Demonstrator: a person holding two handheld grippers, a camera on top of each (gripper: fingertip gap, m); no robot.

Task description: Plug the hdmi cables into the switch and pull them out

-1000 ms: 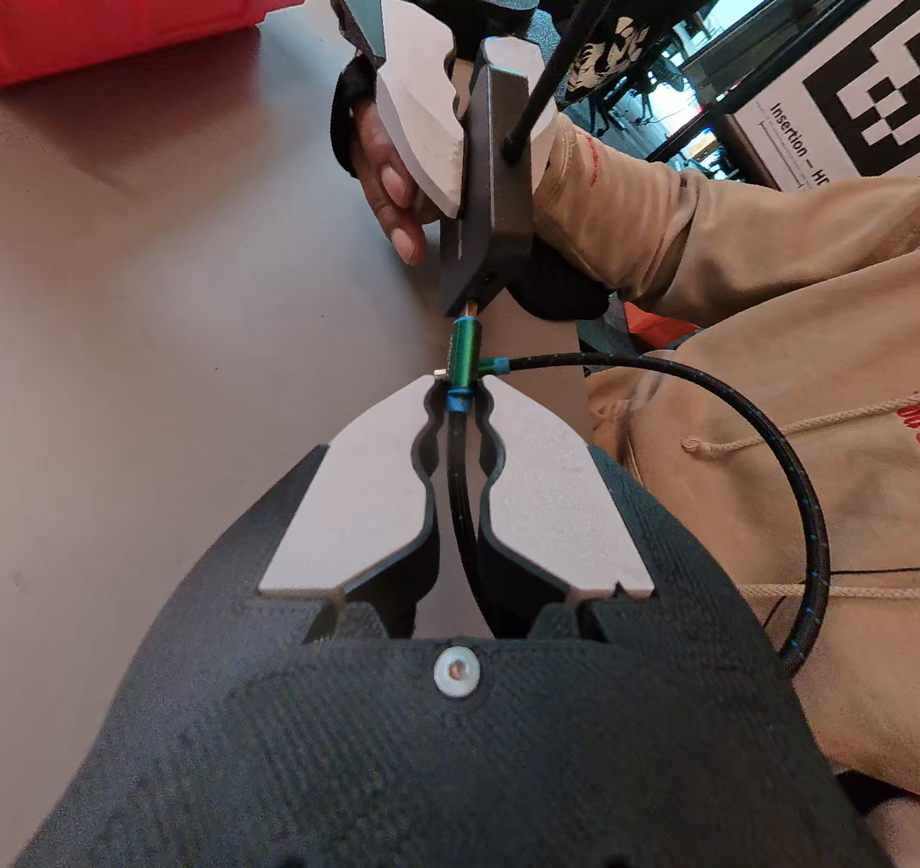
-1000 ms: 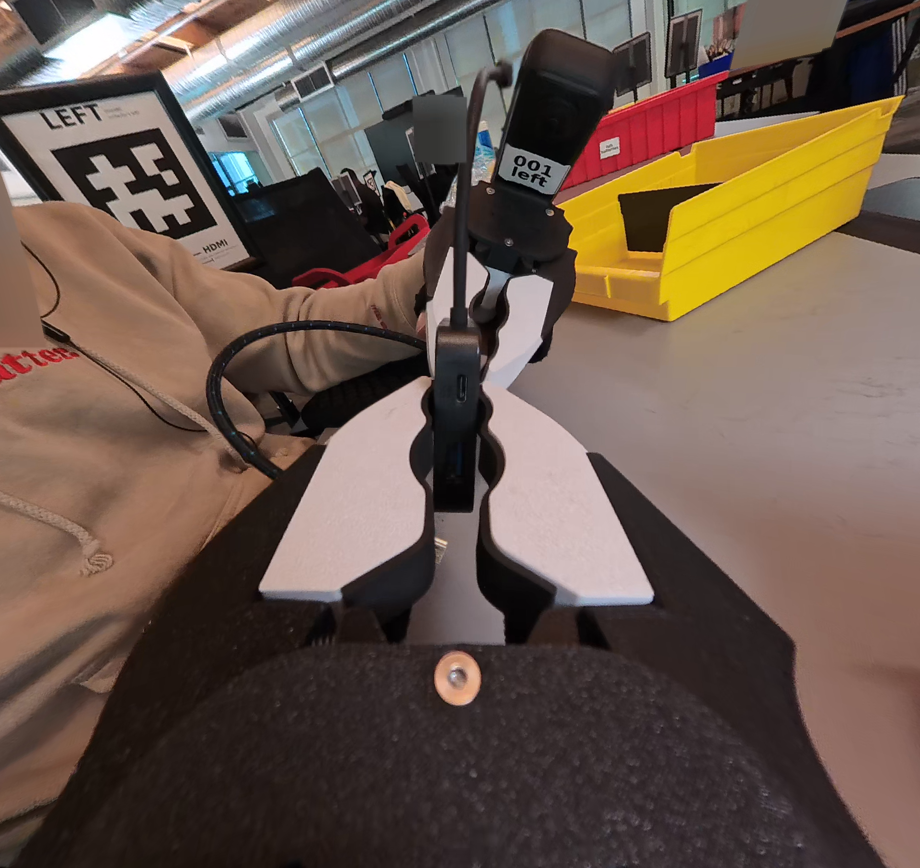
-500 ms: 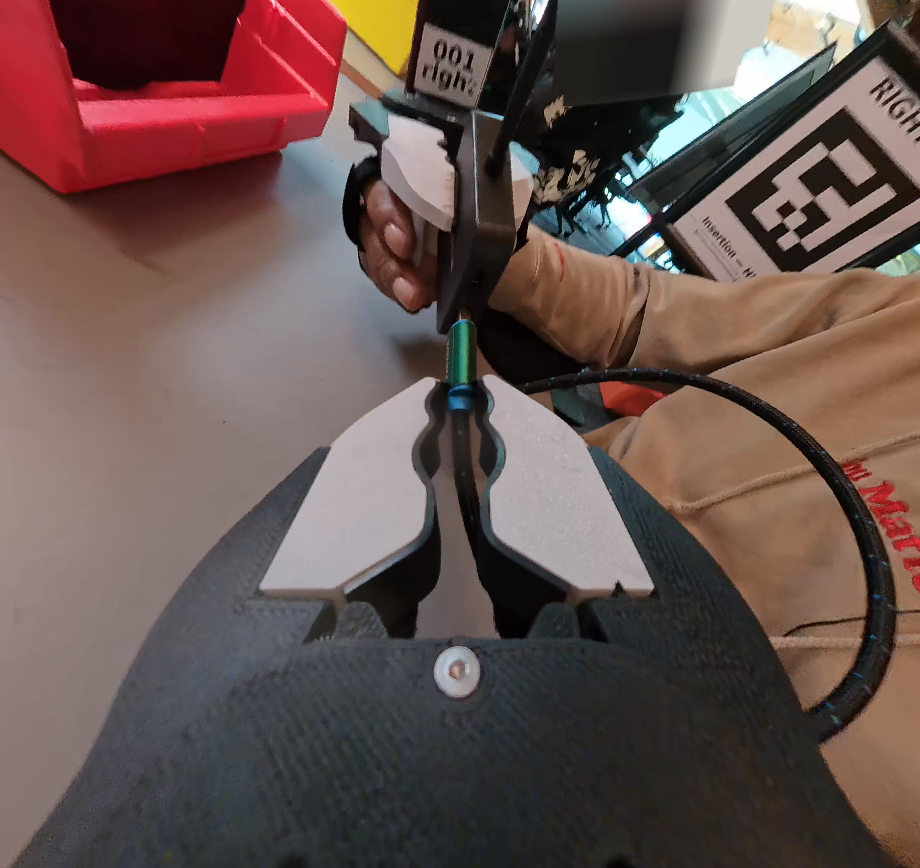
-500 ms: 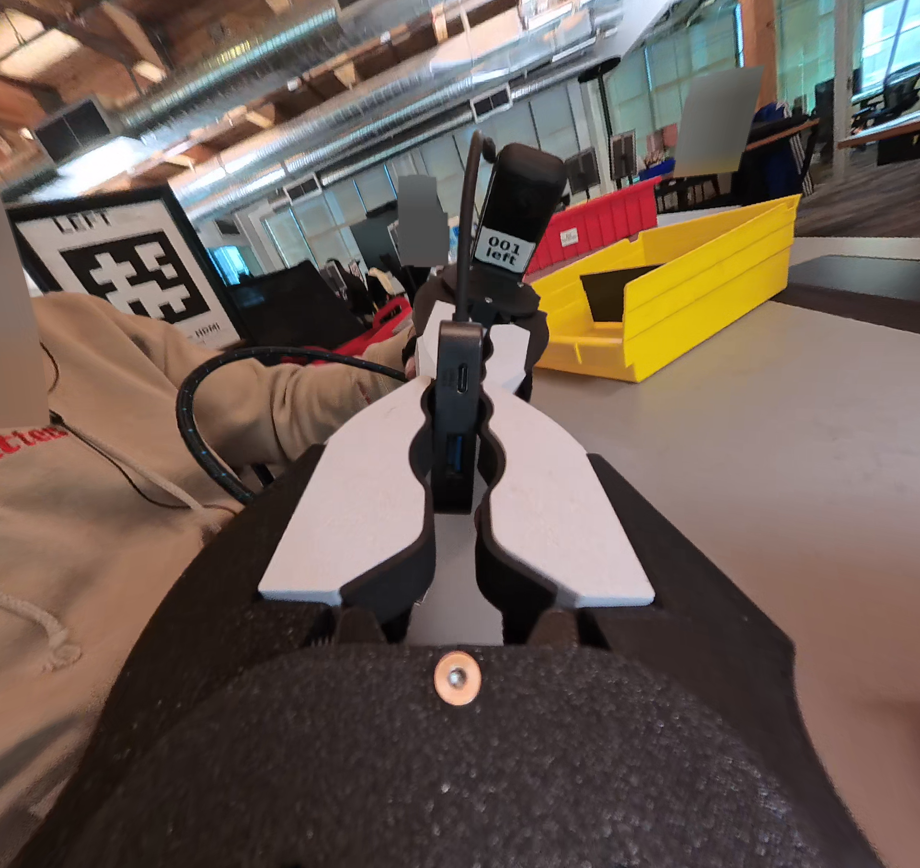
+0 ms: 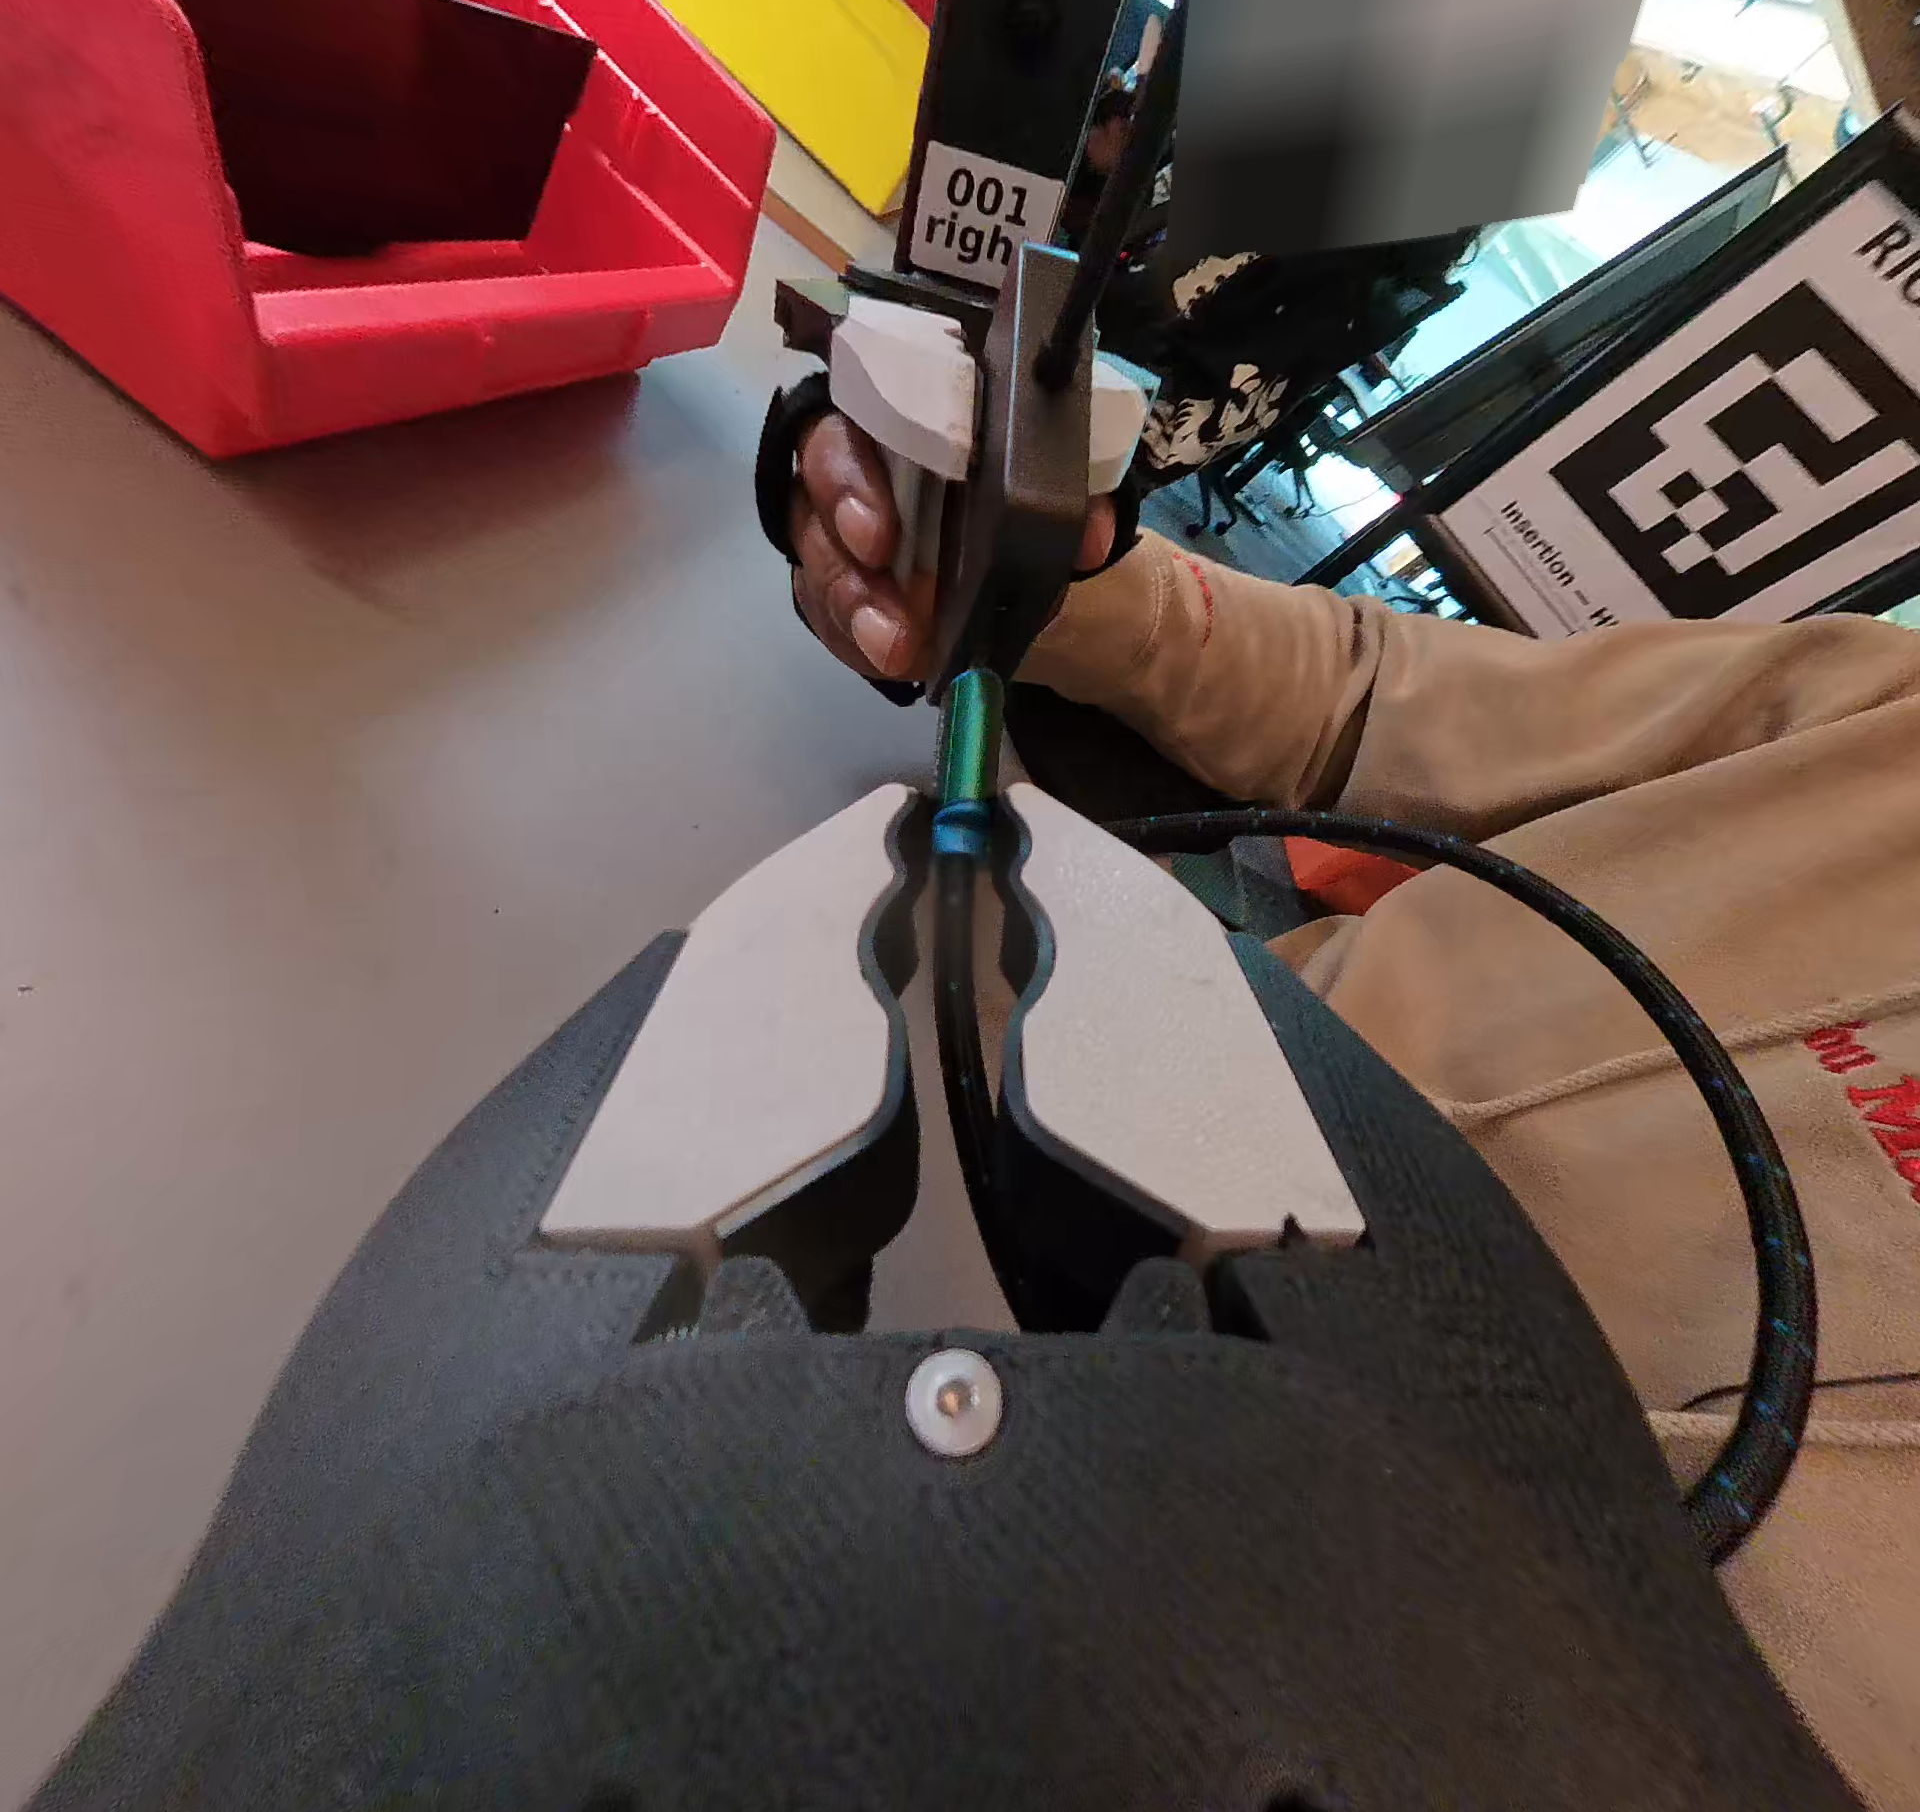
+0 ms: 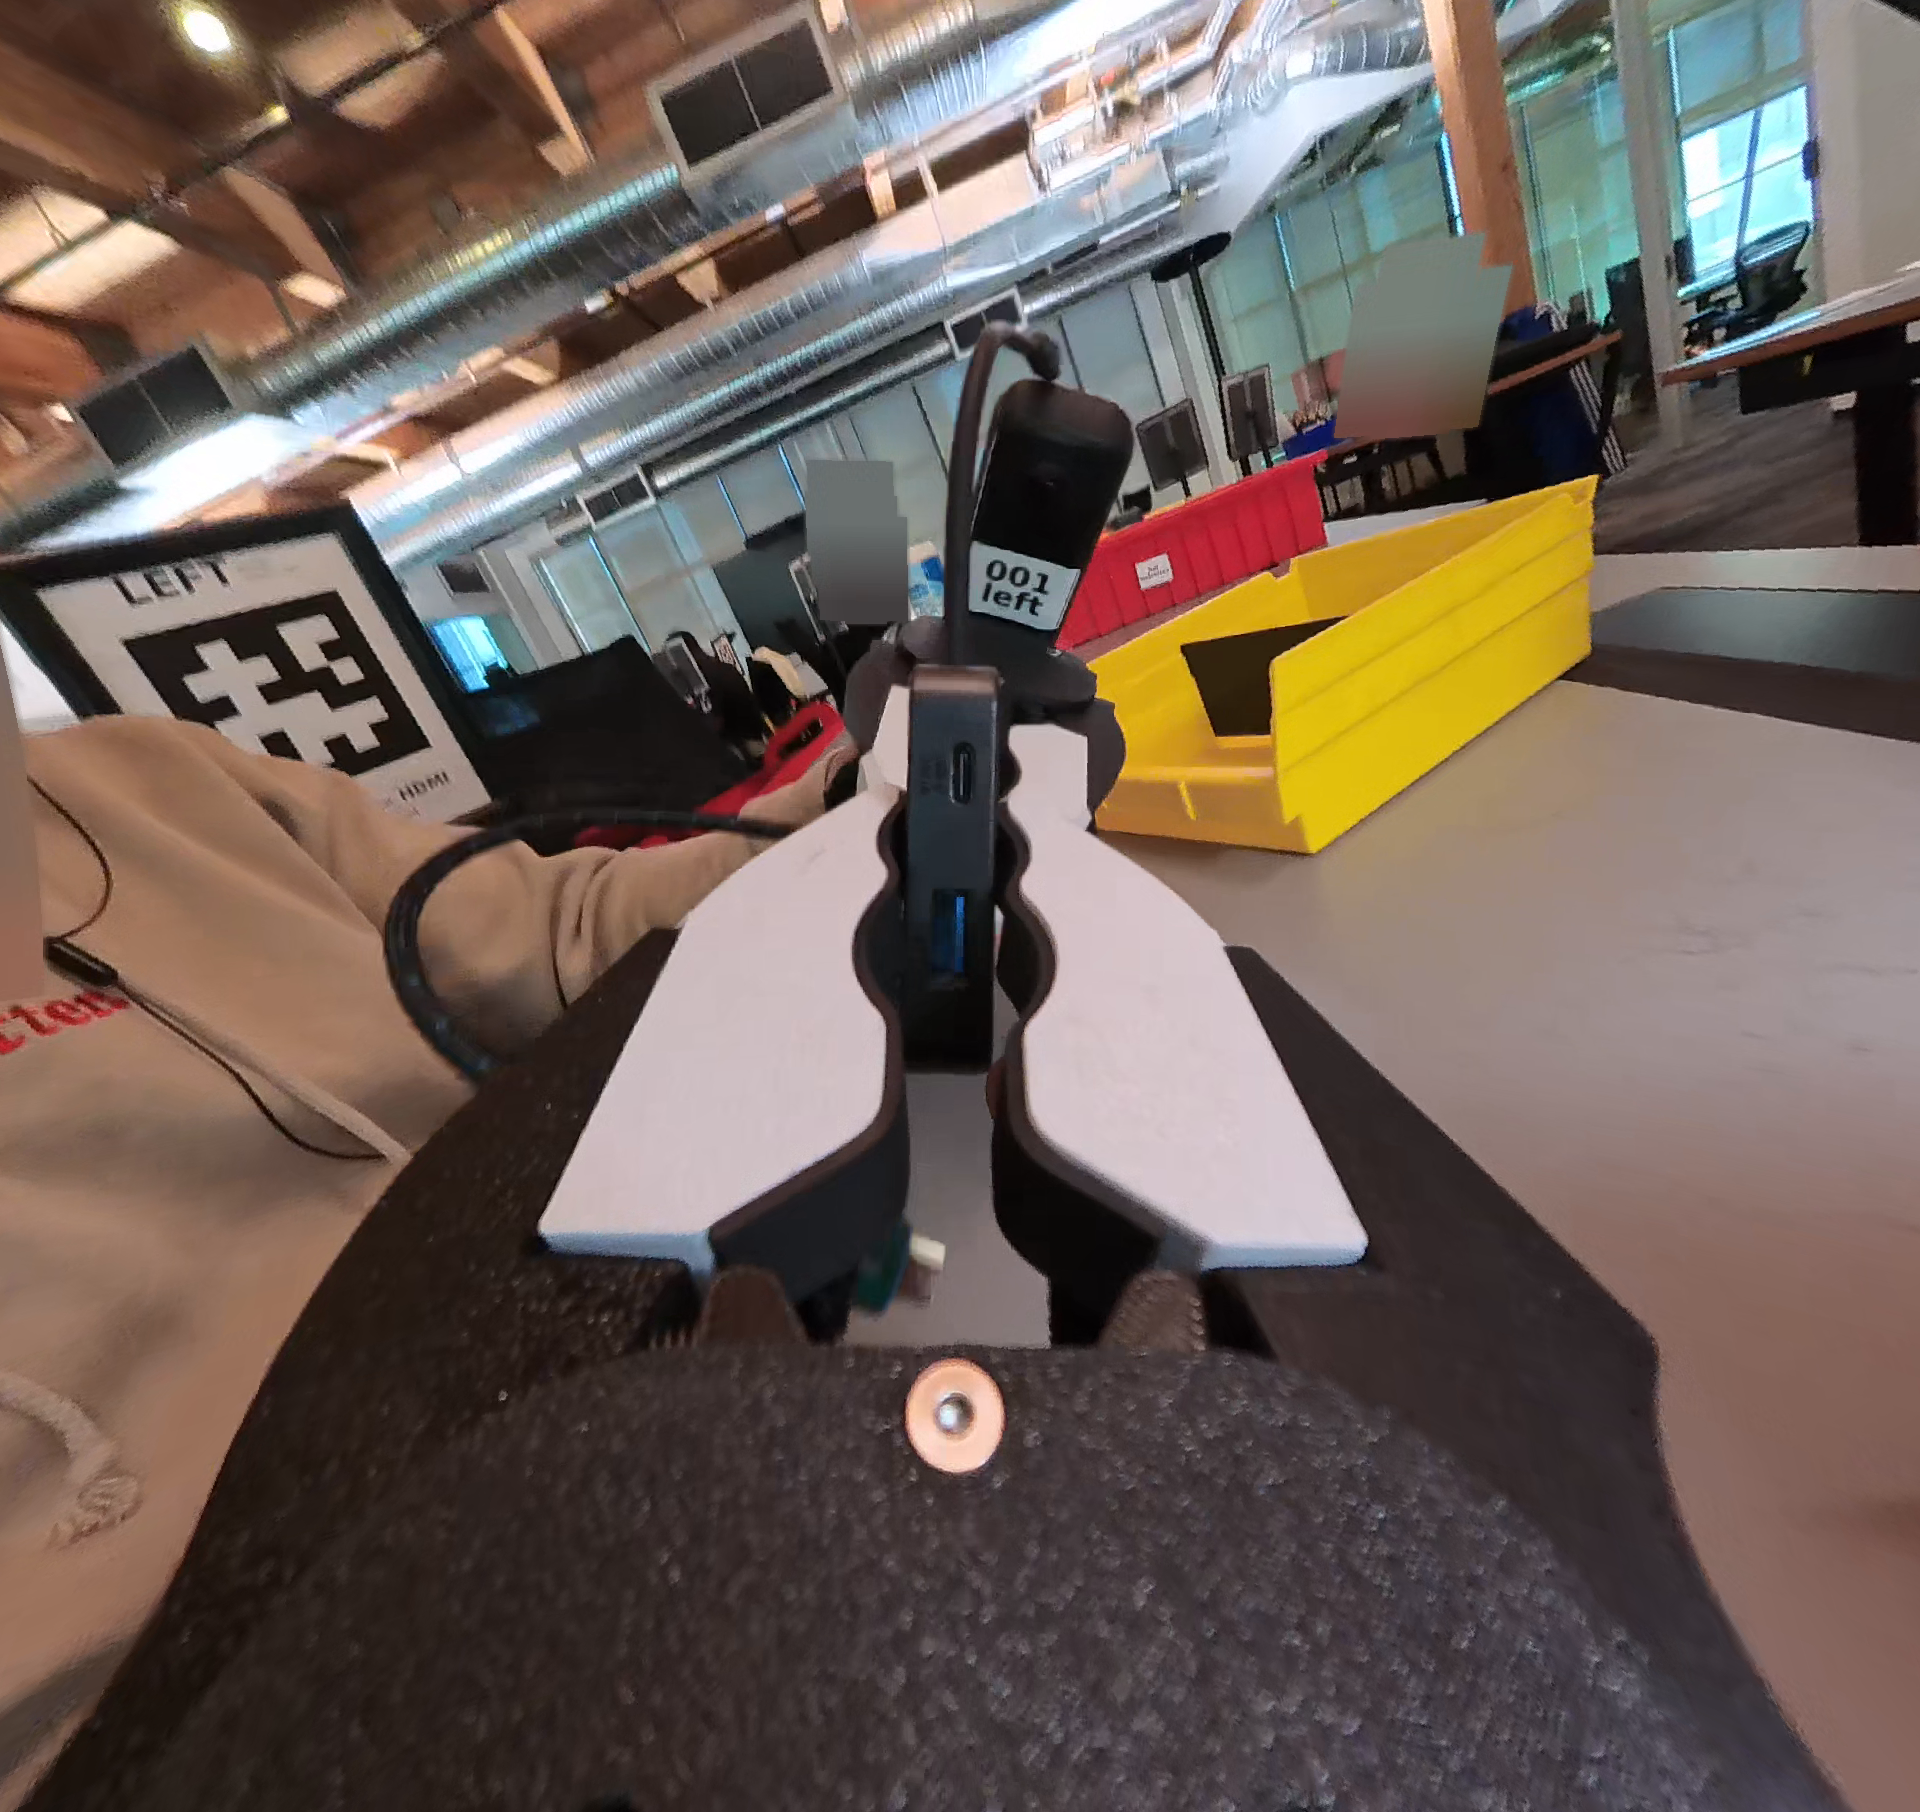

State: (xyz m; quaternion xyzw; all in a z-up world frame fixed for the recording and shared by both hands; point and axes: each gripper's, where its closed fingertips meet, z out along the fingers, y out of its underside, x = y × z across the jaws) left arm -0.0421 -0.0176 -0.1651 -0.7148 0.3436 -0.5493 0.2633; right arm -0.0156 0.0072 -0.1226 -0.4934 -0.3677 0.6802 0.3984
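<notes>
Up close in the left wrist view, the left gripper (image 5: 961, 812) was clamped on the HDMI cable (image 5: 1704, 1087) just behind its green plug (image 5: 968, 739), jaws nearly together. The plug's tip met the bottom edge of the dark switch (image 5: 1023, 474), which the right gripper (image 5: 992, 391) held upright above the grey desk (image 5: 364, 827); whether the plug was fully seated could not be told. A hand (image 5: 857, 557) wrapped that gripper's handle. The braided black cable looped out to the right over a tan sweatshirt (image 5: 1662, 775). A red bin (image 5: 436, 349) and a yellow bin (image 5: 790, 27) sat behind on the desk.

Next, in the right wrist view, the right gripper (image 6: 951, 812) was closed on the switch (image 6: 951, 858), its narrow port side facing the camera, jaws held apart only by its thickness. The left gripper (image 6: 997, 734) showed just beyond it, mostly hidden. The cable (image 6: 436, 931) curved off left. A yellow bin (image 6: 1382, 682) sat to the right on the desk (image 6: 1558, 931).
</notes>
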